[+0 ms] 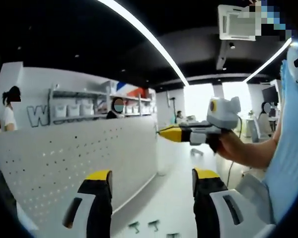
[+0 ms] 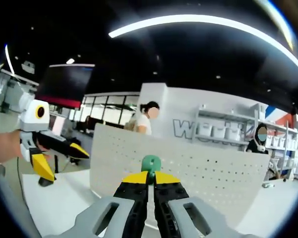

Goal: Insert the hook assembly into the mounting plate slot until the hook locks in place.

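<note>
Pinching rounded green hook (image 2: 151,162), R hand-held gripper (image 2: 150,178)

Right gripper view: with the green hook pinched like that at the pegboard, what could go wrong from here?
1. The right gripper pinches only the base of the green hook, so it may twist when pressed against the pegboard.
2. The holes are small and close together, so it could catch the wrong one or none.
3. The left gripper hangs open away from the board, not bracing it; the upright panel may give under pressure.
</note>
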### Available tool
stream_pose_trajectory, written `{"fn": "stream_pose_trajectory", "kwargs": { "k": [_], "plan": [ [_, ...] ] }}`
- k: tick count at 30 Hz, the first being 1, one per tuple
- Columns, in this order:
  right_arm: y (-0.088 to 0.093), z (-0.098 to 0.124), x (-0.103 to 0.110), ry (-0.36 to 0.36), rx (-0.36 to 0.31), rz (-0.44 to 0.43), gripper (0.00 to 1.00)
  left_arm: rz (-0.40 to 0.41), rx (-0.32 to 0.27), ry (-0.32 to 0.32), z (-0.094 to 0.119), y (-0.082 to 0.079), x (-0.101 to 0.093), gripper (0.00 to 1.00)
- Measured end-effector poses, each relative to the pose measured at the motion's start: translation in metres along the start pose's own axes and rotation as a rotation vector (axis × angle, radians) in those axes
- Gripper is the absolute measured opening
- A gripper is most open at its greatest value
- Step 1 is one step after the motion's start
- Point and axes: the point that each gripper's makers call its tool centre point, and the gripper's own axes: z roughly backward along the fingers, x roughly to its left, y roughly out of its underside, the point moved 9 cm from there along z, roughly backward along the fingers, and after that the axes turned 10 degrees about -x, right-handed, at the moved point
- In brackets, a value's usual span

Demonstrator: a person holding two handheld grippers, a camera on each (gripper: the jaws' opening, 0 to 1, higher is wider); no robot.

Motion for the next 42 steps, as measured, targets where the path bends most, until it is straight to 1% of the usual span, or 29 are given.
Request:
{"fn": "stream_pose_trajectory", "kwargs": {
  "k": [6, 10, 15, 19, 21, 33, 37, 42],
  "plan": [
    [0.002, 0.0, -0.011, 0.028, 0.005, 0.007, 0.01, 0.01, 0.012, -0.019, 0.012, 0.005, 0.001, 0.67],
    [0.003, -0.001, -0.02, 0.054, 0.007, 0.016, 0.01, 0.019, 0.017, -0.028, 0.016, 0.008, 0.001, 0.67],
    [0.003, -0.003, -0.03, 0.082, 0.006, 0.028, 0.01, 0.031, 0.018, -0.031, 0.02, 0.01, 0.0, 0.67],
    [0.003, -0.006, -0.042, 0.113, 0.007, 0.055, 0.01, 0.037, 0.031, -0.032, 0.021, 0.013, -0.001, 0.66],
    [0.004, -0.007, -0.047, 0.123, 0.003, 0.051, 0.01, 0.044, 0.027, -0.032, 0.021, 0.013, 0.0, 0.67],
    [0.008, -0.023, -0.071, 0.181, 0.0, 0.073, 0.01, 0.046, 0.038, -0.037, 0.025, 0.014, 0.001, 0.66],
    [0.011, -0.032, -0.077, 0.188, -0.005, 0.07, 0.01, 0.046, 0.041, -0.038, 0.025, 0.015, 0.001, 0.66],
    [0.014, -0.046, -0.08, 0.178, -0.008, 0.078, 0.01, 0.044, 0.043, -0.04, 0.026, 0.015, 0.001, 0.66]
  ]
}}
